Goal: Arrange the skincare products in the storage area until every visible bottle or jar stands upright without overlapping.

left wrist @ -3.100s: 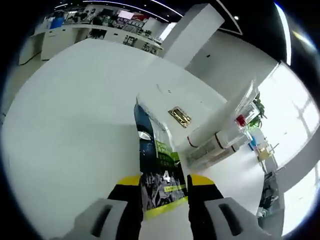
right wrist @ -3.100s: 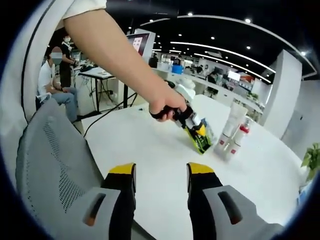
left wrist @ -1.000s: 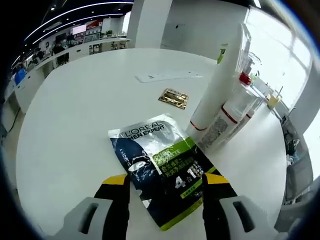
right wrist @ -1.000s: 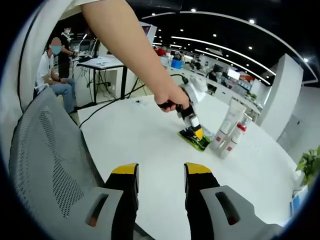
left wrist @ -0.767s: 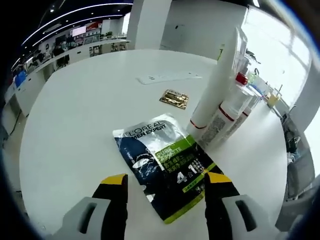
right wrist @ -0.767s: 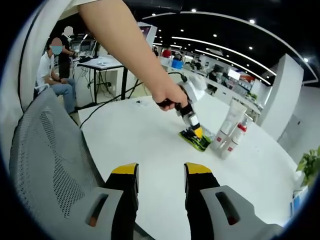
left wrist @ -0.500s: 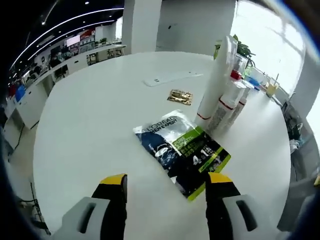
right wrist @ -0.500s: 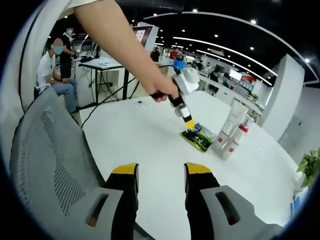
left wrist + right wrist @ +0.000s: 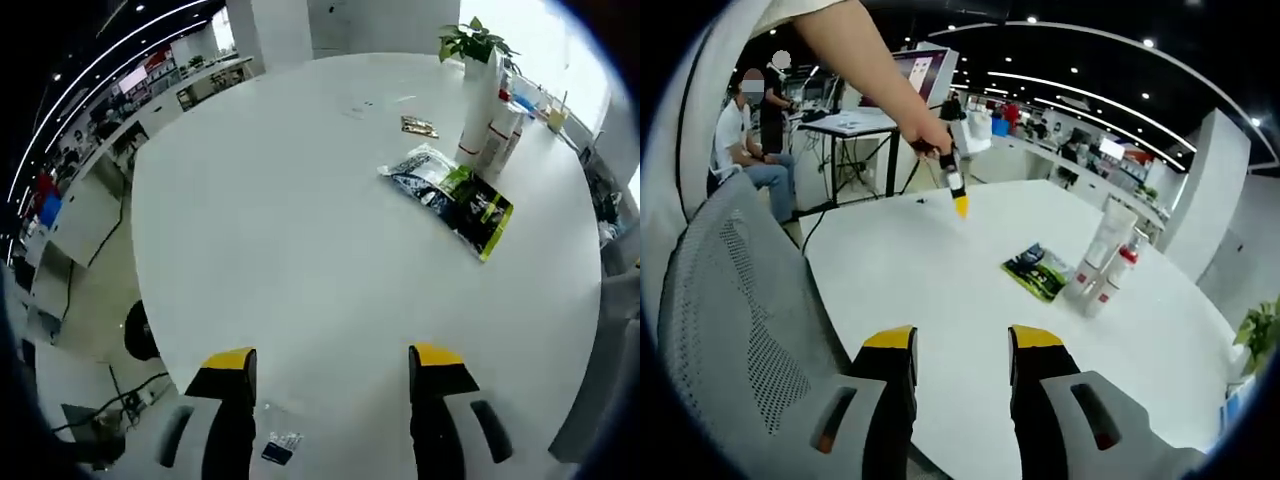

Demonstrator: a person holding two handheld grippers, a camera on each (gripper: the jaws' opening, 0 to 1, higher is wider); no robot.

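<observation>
Skincare tubes (image 9: 487, 118) upright, labels unreadable | sachet (image 9: 449, 198) flat beside | both hand-held grippers (image 9: 330, 362) (image 9: 958, 342) apart, empty

The round table (image 9: 300, 250) is plain white. The flat sachet (image 9: 450, 195) is dark blue with a lime-green band and edge. The tall tube (image 9: 1108, 240) is white; the bottle (image 9: 1112, 278) beside it has a red cap. Both grippers' (image 9: 960, 345) jaw tips are yellow over black.

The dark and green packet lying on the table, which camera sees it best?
The left gripper view. There the dark and green packet lies flat on the white table, seen from above, so its whole printed face shows beside the white tubes. The right gripper view shows it small and from the side, a thin sliver.
</observation>
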